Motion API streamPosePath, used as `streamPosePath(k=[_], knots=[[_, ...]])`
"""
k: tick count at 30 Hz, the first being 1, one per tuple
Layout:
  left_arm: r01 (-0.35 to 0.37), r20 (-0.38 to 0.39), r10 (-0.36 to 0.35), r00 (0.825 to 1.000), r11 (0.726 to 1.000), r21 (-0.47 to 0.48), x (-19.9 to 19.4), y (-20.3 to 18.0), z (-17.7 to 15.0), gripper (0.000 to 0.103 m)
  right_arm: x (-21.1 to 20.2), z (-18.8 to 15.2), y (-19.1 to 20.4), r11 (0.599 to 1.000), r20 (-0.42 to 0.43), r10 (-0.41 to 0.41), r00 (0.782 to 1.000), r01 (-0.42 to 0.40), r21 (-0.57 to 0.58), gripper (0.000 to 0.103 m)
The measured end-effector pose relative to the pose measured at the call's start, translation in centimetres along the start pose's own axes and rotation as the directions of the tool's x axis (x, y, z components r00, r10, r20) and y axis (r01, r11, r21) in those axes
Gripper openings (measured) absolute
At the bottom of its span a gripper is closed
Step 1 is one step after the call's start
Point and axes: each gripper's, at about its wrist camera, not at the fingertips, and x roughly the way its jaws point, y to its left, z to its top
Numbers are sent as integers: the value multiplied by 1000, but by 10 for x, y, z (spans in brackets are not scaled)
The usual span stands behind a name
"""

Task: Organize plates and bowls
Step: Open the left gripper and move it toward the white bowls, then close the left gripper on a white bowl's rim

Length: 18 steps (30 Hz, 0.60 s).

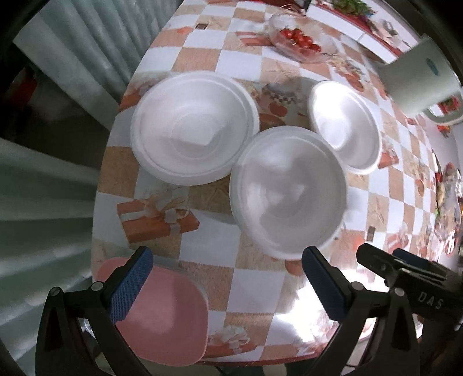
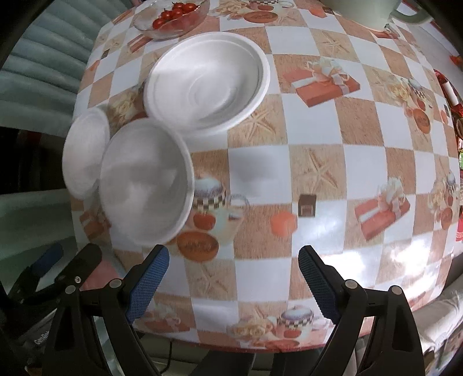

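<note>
Pink plate (image 1: 170,315) partly behind hand-held gripper (image 1: 228,285)

Two wrist cameras, both looking steeply down at the table

Each looks past its own fingers from close above; both share the three white bowls (image 1: 289,191) (image 2: 147,182), tomato dish (image 1: 298,43) (image 2: 170,17) and checked tablecloth (image 1: 254,277) (image 2: 318,138).

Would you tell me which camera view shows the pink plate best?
The left wrist view: the pink plate lies near the table's edge between the left gripper's open fingers, mostly visible. The right wrist view shows only a pink sliver behind the other gripper's finger.
</note>
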Motion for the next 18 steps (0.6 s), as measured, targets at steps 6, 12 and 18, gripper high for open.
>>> streamPosePath(k=[6, 12, 18], knots=[[-1, -34, -1, 999, 998, -62, 17, 4, 13, 103, 14, 22, -2, 999, -13, 21, 1000, -21, 28, 92], [-59, -41, 56, 998, 996, -71, 29, 4, 23, 102, 28, 38, 2, 999, -22, 22, 1000, -21, 28, 92], [-54, -90, 46, 995, 994, -91, 43, 7, 28, 94, 42, 48, 8, 999, -38, 34, 999, -33, 18, 91]])
